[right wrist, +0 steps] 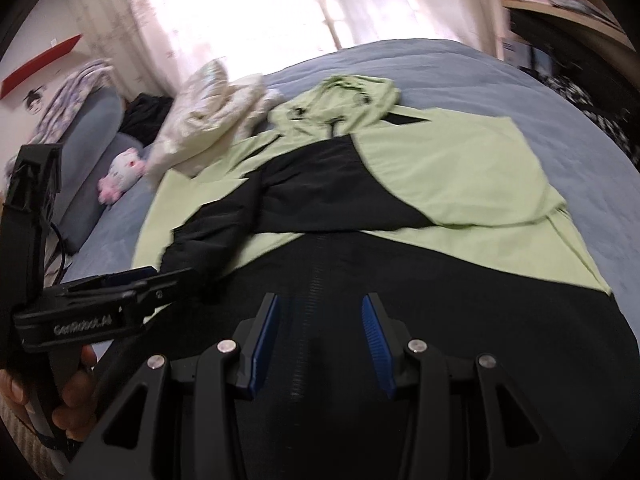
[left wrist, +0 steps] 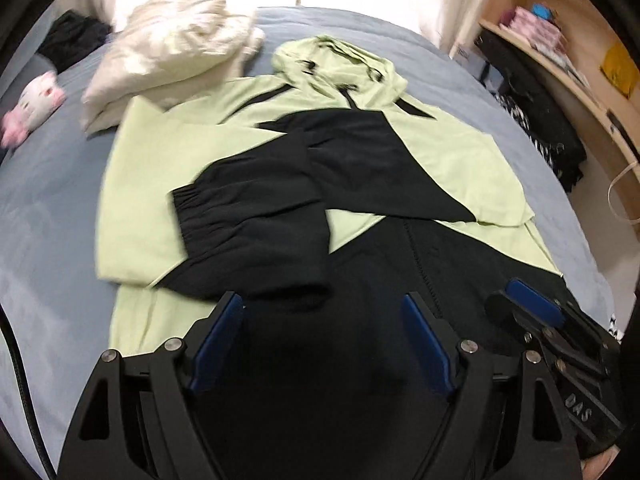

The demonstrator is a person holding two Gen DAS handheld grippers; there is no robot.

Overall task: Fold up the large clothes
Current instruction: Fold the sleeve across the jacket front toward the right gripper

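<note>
A light green and black hooded jacket (left wrist: 248, 148) lies flat on the bed, hood at the far end, both black sleeves folded across its chest. It also shows in the right wrist view (right wrist: 448, 168). My left gripper (left wrist: 324, 304) is open and empty, hovering over the jacket's black hem. My right gripper (right wrist: 320, 308) is open and empty over the zipper near the hem. The right gripper also shows at the lower right of the left wrist view (left wrist: 532, 300), and the left gripper shows at the lower left of the right wrist view (right wrist: 132, 280).
The bed has a grey-blue cover (left wrist: 48, 216). A cream pile of cloth (left wrist: 176, 48) lies beyond the jacket's left shoulder, with a pink and white plush toy (left wrist: 36, 104) further left. A wooden shelf (left wrist: 576, 64) with dark clothes below stands to the right.
</note>
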